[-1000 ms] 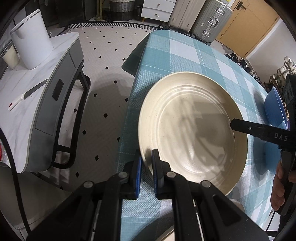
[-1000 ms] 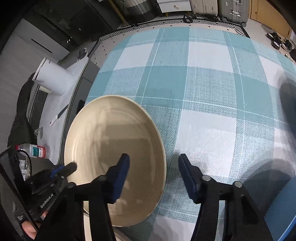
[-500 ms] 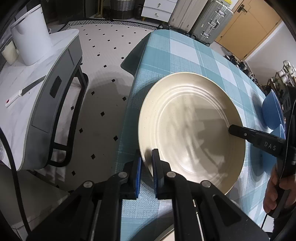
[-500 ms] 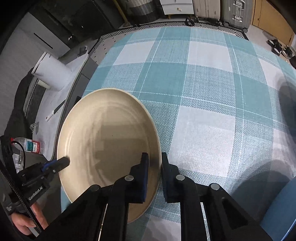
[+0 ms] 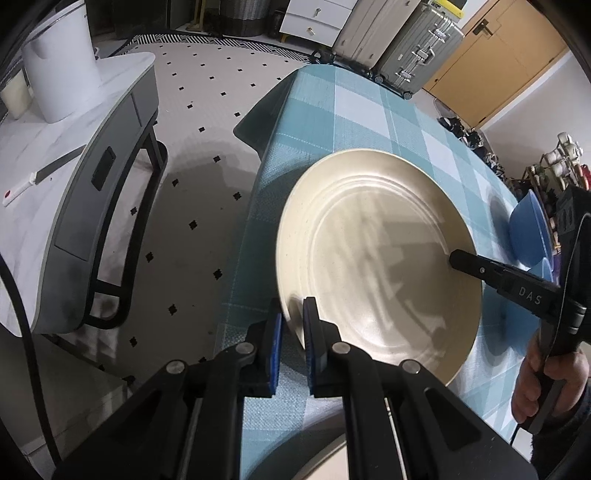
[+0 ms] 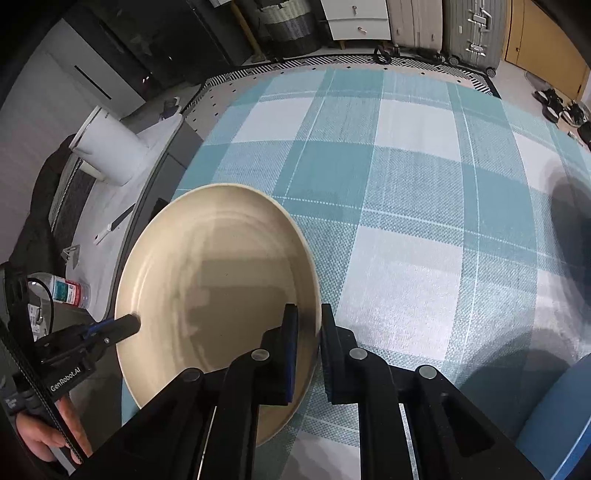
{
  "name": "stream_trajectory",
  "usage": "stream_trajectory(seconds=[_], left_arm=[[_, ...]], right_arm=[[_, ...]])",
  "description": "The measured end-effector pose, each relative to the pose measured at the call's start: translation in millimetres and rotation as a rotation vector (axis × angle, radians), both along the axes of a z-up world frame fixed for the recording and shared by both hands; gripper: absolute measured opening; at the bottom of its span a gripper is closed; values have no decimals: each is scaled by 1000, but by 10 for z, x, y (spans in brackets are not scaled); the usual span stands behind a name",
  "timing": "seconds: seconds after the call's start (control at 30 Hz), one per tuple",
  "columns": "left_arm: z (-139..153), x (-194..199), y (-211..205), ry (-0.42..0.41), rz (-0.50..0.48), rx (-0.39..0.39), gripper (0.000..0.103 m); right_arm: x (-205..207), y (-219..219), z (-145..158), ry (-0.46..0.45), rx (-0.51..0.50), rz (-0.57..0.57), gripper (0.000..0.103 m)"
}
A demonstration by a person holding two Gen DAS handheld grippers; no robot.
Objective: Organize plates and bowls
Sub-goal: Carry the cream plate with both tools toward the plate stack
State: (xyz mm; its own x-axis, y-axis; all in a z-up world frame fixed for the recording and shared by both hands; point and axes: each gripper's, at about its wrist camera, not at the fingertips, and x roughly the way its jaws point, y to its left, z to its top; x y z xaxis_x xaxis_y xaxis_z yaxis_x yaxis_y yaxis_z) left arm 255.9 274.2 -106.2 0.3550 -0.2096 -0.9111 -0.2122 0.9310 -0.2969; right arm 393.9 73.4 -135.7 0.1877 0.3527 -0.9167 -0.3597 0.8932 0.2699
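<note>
A large cream plate [image 5: 380, 251] [image 6: 218, 288] is held over the left edge of the table with the teal checked cloth [image 6: 406, 184]. My left gripper [image 5: 293, 325] is shut on the plate's near-left rim. My right gripper [image 6: 308, 332] is shut on the opposite rim; it also shows in the left wrist view [image 5: 454, 260]. The left gripper shows in the right wrist view [image 6: 135, 321]. Blue bowls [image 5: 530, 232] sit at the table's right side, and a blue dish edge [image 6: 557, 417] shows at the lower right.
A grey side table [image 5: 74, 155] with a white bucket [image 5: 61, 59] stands left of the table across a tiled floor gap. Suitcases [image 5: 406, 40] and a white drawer unit [image 5: 317, 18] stand beyond. Another pale plate rim [image 5: 317, 458] lies under my left gripper.
My right gripper moved in and closed on the plate's rim; it was open one second ago. The plate, held from both sides, has shifted slightly. The left gripper's grip has stayed the same.
</note>
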Motion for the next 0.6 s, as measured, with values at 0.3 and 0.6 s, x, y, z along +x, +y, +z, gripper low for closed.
stream_trajectory(seconds=[0.3, 0.6], left_arm=[[125, -77, -45, 2, -9, 9, 8], [295, -276, -103, -16, -8, 27, 8]], right_arm=[[-51, -82, 148, 0, 23, -14, 11], [-250, -112, 344, -24, 21, 10, 11]])
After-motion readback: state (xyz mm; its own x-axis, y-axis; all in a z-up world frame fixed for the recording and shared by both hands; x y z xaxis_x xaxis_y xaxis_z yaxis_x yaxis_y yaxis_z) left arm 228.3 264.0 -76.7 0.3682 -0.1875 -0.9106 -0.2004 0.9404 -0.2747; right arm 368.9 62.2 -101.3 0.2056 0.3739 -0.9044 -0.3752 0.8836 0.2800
